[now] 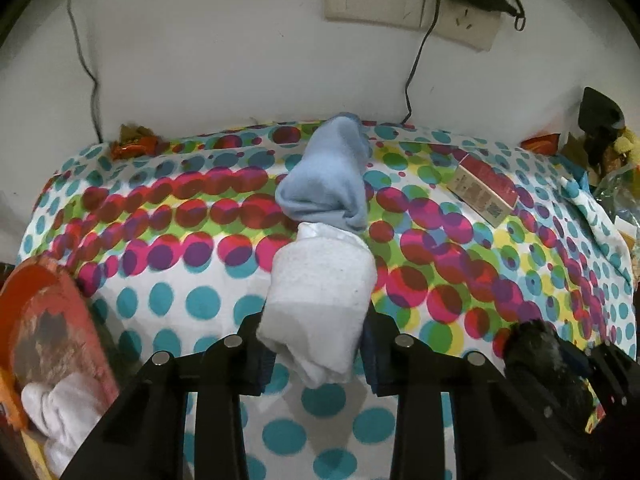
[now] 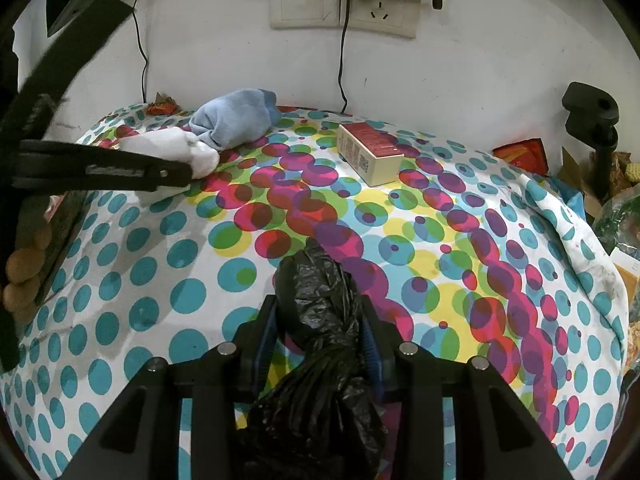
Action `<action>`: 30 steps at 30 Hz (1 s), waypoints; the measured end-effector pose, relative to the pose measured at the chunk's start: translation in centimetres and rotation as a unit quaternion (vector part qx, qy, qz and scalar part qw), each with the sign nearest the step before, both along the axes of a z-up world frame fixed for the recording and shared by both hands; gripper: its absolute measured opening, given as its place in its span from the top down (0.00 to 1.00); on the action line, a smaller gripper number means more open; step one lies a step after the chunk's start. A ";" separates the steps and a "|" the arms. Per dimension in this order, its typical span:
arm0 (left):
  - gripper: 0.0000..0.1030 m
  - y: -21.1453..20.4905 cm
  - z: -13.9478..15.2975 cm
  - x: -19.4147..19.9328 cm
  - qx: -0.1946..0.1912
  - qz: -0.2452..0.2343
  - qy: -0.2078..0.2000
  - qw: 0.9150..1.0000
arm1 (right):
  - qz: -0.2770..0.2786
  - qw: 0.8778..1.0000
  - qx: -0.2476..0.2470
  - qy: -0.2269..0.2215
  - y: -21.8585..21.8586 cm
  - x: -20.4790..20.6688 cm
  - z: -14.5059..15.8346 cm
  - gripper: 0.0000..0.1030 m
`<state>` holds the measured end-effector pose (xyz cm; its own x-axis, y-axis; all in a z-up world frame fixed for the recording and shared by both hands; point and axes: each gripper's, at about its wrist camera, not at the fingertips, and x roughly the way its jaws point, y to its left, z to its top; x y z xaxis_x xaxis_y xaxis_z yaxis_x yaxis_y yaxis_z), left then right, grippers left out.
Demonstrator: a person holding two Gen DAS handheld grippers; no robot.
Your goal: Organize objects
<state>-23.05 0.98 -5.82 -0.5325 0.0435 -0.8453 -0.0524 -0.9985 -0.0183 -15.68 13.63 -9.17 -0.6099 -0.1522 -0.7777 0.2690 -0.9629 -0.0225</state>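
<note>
Polka-dot cloth (image 2: 160,280) below white socketed wall (image 2: 460,60); left gripper (image 1: 316,344) clamping white sock (image 1: 320,280), right gripper (image 2: 320,344) black bag (image 2: 316,300)

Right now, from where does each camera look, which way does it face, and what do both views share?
Left wrist: sits on the left gripper, looks down and forward over the dotted cloth toward the wall; its fingers pinch the white sock.
Right wrist: sits on the right gripper, same heading; its fingers hold the black bag; the left gripper shows at left.
Shared: cloth, white sock, blue sock, box, wall sockets.
</note>
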 end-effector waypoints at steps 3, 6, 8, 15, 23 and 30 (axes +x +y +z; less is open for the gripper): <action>0.69 0.0 0.8 1.2 -0.006 0.000 0.006 1.000 | 0.000 1.000 0.000 0.000 -0.1 0.0 0.0 0.61; 0.69 -0.2 1.7 2.4 0.001 -0.003 0.012 1.000 | 0.000 1.000 0.002 0.000 0.0 0.0 0.0 0.61; 0.69 0.0 2.2 3.2 -0.003 -0.006 0.017 1.000 | 0.000 1.000 0.000 0.000 0.0 0.0 0.0 0.61; 0.69 0.0 3.7 6.8 0.001 -0.018 0.023 1.000 | 0.000 1.000 0.001 0.000 -0.1 0.0 0.0 0.61; 0.69 -0.7 5.0 9.8 -0.004 -0.018 0.034 0.999 | -0.001 1.000 0.001 0.000 -0.2 0.0 0.0 0.62; 0.69 -2.2 5.9 11.4 -0.010 -0.007 0.040 0.999 | -0.002 1.000 0.001 0.000 -0.3 0.1 0.0 0.62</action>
